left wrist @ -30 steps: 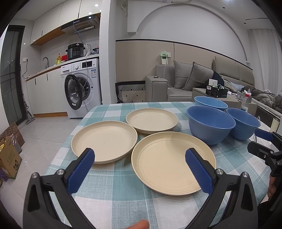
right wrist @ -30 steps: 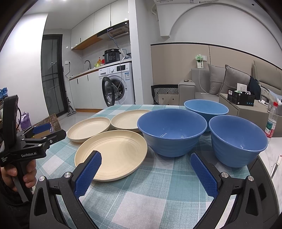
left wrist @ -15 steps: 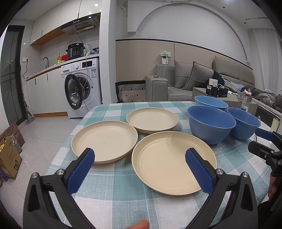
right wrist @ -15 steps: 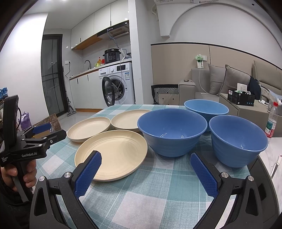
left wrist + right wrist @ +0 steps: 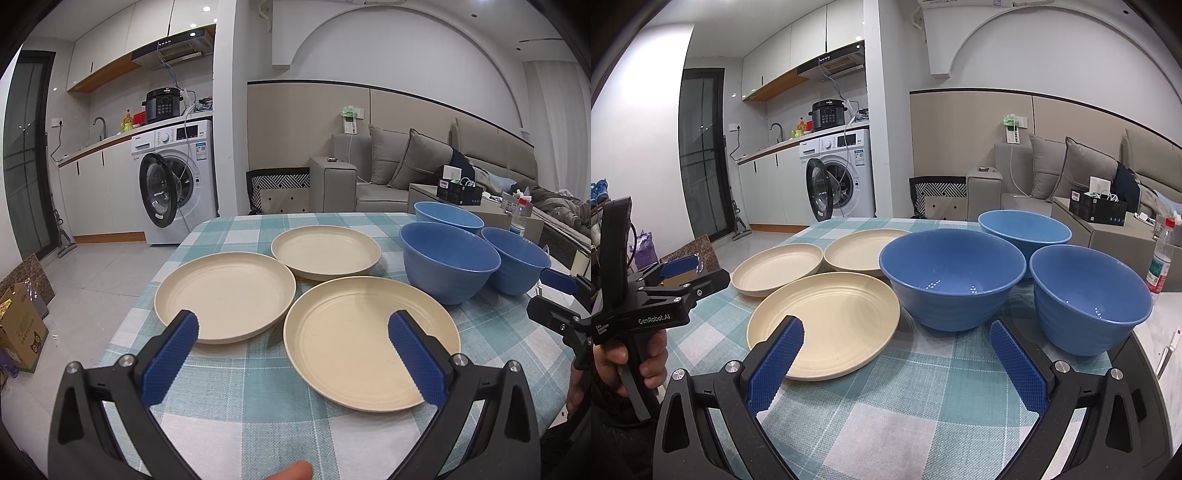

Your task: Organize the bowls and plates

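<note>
Three round cream plastic plates sit on your teal-and-white checked tablecloth [image 5: 236, 391]: nearest plate [image 5: 369, 341] front-centre, left plate [image 5: 225, 293] just beside it, far plate [image 5: 325, 252] behind both; whether the rims touch, can't tell. To their right are three deep blue bowls, all upright & empty: big bowl [image 5: 951, 275] just beside the nearest plate, right bowl [image 5: 1089, 295] next to it, back bowl [image 5: 1024, 229] behind the two.

Your left gripper [image 5: 293, 336] hovers over the front plates w/ blue pads spread wide, gripping nothing. Your right gripper [image 5: 895, 341] is likewise wide apart & empty, above the cloth in front of the big bowl.

Beyond the table: white washing machine [image 5: 177, 184] w/ door ajar, grey sofa [image 5: 406, 173] w/ cushions, clear water bottle [image 5: 1161, 254] at the right edge.
</note>
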